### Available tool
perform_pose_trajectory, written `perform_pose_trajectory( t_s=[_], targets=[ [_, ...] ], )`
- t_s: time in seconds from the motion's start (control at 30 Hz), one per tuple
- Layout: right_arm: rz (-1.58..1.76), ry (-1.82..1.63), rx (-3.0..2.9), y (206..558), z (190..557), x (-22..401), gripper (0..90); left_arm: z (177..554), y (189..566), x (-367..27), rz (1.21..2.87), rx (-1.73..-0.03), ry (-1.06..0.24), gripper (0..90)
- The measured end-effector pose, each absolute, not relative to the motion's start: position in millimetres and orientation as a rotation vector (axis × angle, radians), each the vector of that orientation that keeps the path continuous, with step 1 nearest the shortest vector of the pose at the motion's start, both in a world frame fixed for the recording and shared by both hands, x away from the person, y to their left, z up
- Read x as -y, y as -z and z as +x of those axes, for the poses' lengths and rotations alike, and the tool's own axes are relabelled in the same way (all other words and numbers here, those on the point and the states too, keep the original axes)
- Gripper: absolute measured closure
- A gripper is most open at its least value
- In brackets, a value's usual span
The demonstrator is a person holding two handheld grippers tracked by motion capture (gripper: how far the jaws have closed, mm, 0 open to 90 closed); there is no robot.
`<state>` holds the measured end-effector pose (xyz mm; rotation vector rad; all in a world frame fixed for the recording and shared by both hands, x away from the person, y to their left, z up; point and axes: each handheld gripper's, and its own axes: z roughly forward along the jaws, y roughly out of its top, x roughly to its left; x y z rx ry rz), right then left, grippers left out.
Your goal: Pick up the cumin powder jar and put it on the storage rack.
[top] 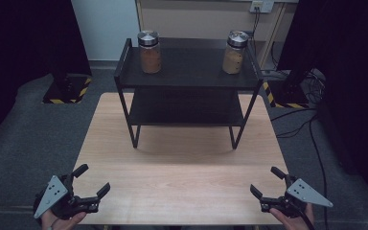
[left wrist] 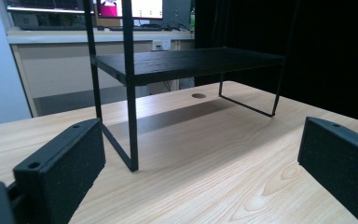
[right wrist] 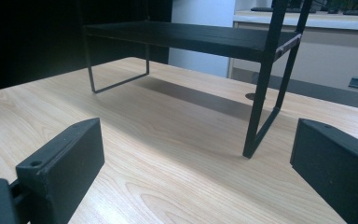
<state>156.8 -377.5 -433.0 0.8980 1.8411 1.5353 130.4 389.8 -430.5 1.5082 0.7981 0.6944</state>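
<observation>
A black two-tier metal rack (top: 188,76) stands at the far middle of a light wooden table (top: 182,172). On its top shelf sit two glass jars with silver lids: a darker brown one (top: 149,51) at the left and a paler one (top: 235,51) at the right. My left gripper (top: 92,181) rests open at the table's near left corner, nothing between its jaws. At the near right corner my right gripper (top: 267,181) is open and empty too. The left gripper view faces the rack's lower shelf (left wrist: 186,63); the right gripper view faces it (right wrist: 186,39) from the other side.
The rack's thin legs (left wrist: 130,116) (right wrist: 261,116) stand between the grippers and the shelves. Grey carpet floor (top: 28,134) surrounds the table. Black stands with yellow-striped bases (top: 67,91) flank it, and cables (top: 306,124) trail at the right. A wall and desk lie behind.
</observation>
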Motion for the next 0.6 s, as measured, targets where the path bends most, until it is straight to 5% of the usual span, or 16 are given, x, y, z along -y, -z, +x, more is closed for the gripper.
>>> perform_pose_trajectory(
  t_s=[0.6],
  targets=[
    [0.885, -1.534, -1.827, 432.9, 155.9, 377.0, 3.6, 129.5, 431.4, -389.7, 1.486, -0.809, -0.724, 0.0]
  ],
)
